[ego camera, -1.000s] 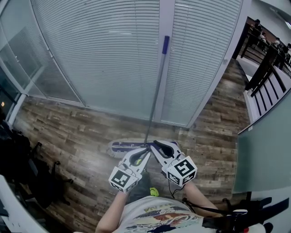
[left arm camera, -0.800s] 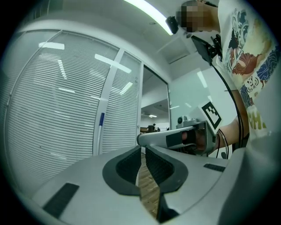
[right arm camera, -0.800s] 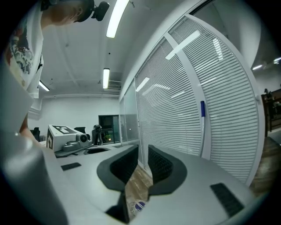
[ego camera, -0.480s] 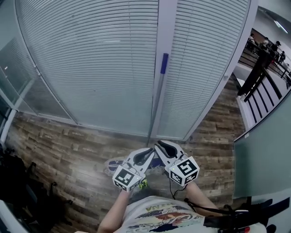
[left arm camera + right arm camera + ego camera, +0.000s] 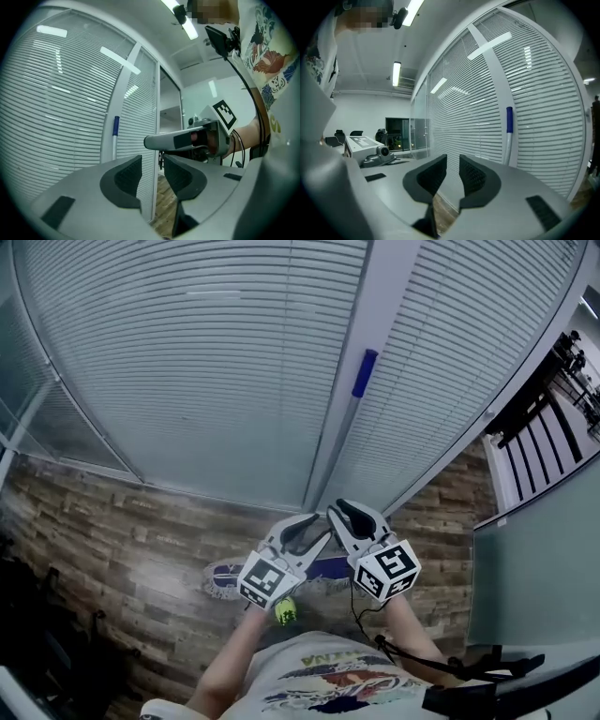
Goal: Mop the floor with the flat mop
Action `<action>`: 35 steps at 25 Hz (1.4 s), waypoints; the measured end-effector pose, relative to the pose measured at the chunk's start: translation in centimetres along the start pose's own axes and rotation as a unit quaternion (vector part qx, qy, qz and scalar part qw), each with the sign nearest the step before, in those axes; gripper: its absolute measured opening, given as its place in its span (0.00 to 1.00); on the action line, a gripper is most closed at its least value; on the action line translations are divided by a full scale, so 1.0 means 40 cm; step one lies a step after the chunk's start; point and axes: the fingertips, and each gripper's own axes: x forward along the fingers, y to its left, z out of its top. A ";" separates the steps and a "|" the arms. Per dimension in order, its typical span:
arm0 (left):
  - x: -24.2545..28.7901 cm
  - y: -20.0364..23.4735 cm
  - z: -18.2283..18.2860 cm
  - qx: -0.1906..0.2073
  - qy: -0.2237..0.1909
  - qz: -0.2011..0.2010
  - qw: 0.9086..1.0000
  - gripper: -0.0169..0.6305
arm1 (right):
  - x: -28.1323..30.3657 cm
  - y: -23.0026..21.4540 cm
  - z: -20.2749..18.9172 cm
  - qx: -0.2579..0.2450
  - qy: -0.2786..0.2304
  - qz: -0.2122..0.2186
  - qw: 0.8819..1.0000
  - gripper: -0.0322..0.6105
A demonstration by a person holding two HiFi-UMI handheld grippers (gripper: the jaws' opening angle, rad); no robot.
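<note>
Likely light, stiff mop (image 5: 362,379): grip mid-pole. Empty left hand-held gripper (image 5: 151,165) has just been opening; right hand-held gripper (image 5: 453,165) is resting closed, empty.

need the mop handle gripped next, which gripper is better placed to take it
Likely the left gripper: its jaws have just been opening, nothing between them, mop handle ahead; the right gripper is shut.

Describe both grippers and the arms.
The left gripper and right gripper are grey, with curved jaws, black ribbed pads and a white cube bearing black square markers. A black cable trails from the right one. Forearms are bare. The left jaws have just been opening, empty.
</note>
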 end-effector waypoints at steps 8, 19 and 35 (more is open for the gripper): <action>0.131 0.132 -0.015 0.051 0.029 -0.012 0.998 0.28 | 0.121 -0.127 0.012 -0.014 0.013 -0.029 0.999 0.28; 0.366 0.262 -0.023 0.087 0.061 -0.006 0.994 0.34 | 0.222 -0.346 0.034 0.000 0.010 -0.056 0.998 0.31; 0.704 0.502 -0.019 0.115 0.091 0.064 0.987 0.37 | 0.400 -0.669 0.166 -0.023 -0.010 -0.081 0.996 0.34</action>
